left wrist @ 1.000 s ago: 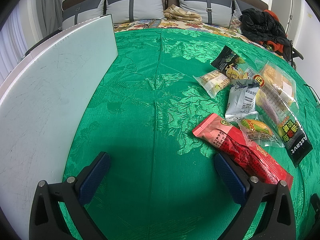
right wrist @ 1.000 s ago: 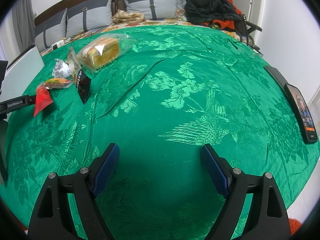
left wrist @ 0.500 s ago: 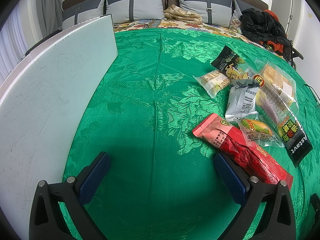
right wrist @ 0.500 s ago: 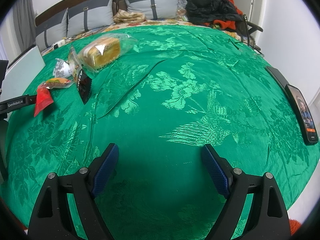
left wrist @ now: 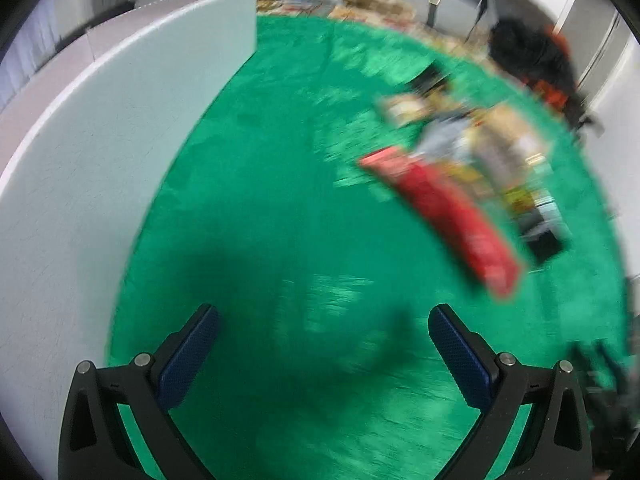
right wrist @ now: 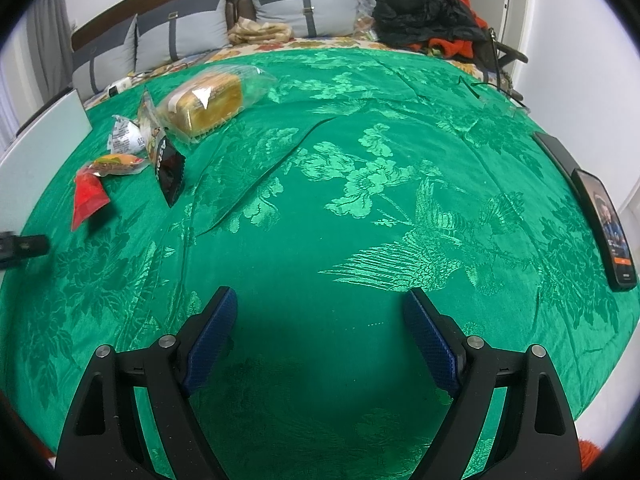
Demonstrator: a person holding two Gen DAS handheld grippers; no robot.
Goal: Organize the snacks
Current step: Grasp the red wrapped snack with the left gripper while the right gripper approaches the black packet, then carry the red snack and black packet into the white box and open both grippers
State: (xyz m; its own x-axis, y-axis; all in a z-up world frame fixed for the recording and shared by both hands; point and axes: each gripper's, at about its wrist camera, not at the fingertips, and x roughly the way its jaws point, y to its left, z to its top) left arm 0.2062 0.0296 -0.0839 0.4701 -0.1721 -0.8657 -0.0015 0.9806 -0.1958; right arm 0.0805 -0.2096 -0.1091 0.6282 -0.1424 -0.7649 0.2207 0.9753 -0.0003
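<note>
Both tongs [left wrist: 324,320] [right wrist: 320,312] gape empty over glossy green brocade bedspread [right wrist: 360,200].

Left gripper [left wrist: 324,322], right gripper [right wrist: 320,306]: black angular fingers, blue textured pads, silver screws.

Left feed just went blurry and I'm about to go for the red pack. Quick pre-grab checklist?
1. Left tongs open, nothing between them: ok.
2. Right tongs open, nothing between them: ok.
3. Red pack in left view, ahead and to the right: ok.
4. Left picture sharp enough to aim: not ok, smeared.
5. Pack free of neighbours: not ok, burger snack lies on its far end.
6. Phone away from the snacks: ok.
</note>
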